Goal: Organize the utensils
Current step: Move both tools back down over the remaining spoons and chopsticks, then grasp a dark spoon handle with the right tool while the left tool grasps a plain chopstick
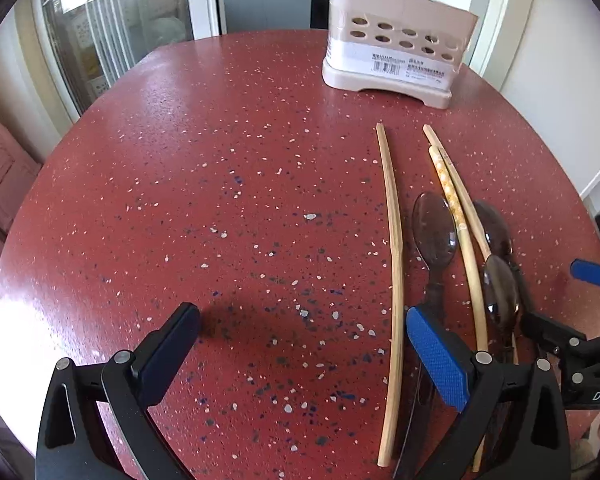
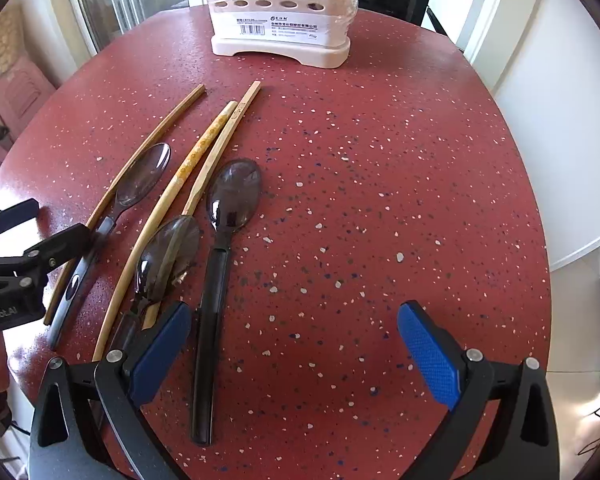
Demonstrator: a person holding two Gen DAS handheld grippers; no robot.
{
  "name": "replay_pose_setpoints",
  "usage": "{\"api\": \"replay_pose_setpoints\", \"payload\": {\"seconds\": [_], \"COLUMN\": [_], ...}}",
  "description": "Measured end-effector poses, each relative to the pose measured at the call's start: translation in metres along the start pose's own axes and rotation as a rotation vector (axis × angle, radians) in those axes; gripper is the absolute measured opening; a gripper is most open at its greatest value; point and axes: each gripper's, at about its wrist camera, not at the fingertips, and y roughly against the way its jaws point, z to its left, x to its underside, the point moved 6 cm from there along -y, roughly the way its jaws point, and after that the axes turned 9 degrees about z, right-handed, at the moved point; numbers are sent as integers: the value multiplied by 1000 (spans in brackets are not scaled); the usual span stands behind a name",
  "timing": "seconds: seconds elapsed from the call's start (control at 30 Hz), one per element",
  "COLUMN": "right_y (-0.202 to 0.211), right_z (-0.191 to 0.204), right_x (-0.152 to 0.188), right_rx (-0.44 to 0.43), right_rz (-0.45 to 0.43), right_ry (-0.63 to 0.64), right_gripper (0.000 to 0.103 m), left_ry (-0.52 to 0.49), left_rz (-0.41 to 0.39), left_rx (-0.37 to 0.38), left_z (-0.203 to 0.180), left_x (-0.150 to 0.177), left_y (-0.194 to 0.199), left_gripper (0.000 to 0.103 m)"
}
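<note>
A beige perforated utensil holder (image 1: 396, 48) (image 2: 280, 12) stands at the table's far side, with some utensils sticking out of its top. Three chopsticks and three dark spoons lie loose on the red table. In the left wrist view my left gripper (image 1: 300, 320) is open low over the table. A plain chopstick (image 1: 396, 260) lies just inside its right finger. My right gripper (image 2: 296, 312) is also open. A black spoon (image 2: 232, 196) lies with its long handle just inside that gripper's left finger. A patterned chopstick (image 2: 196, 156) rests between the other two spoons (image 2: 144, 176) (image 2: 168, 256).
The speckled red table (image 2: 380, 160) is round, with its edge close on the right. White walls and a glass door (image 1: 112, 20) surround it. My left gripper (image 2: 60, 216) shows at the left of the right wrist view, beside the grey-handled spoon.
</note>
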Motion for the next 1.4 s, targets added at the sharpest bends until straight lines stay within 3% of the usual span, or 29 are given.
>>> {"api": "replay_pose_setpoints", "payload": {"seconds": [0.37, 0.7, 0.87, 1.07, 1.1, 1.2, 1.4], "right_y": [0, -3, -9, -9, -8, -7, -7], "right_z": [-19, -9, -5, 1, 7, 7, 3], "right_x": [-12, -44, -59, -65, -67, -69, -72], "right_rx": [58, -34, -48, -53, -55, -68, -117], "right_rz": [13, 129, 205, 236, 239, 245, 220], "right_ry": [24, 91, 102, 145, 148, 143, 127], "right_gripper": [98, 58, 55, 47, 43, 12, 12], "left_ry": [-54, -135, -135, -143, -153, -193, -232], "left_rz": [26, 62, 97, 125, 127, 136, 202], "left_rx": [11, 8, 26, 11, 4, 7, 51], "left_z": [-7, -26, -29, -33, -35, -43, -61], "left_x": [-26, -49, -54, -62, -62, -67, -83], "left_y": [-11, -20, -24, -27, -27, -26, -30], "left_gripper": [103, 103, 103, 103, 103, 103, 103]}}
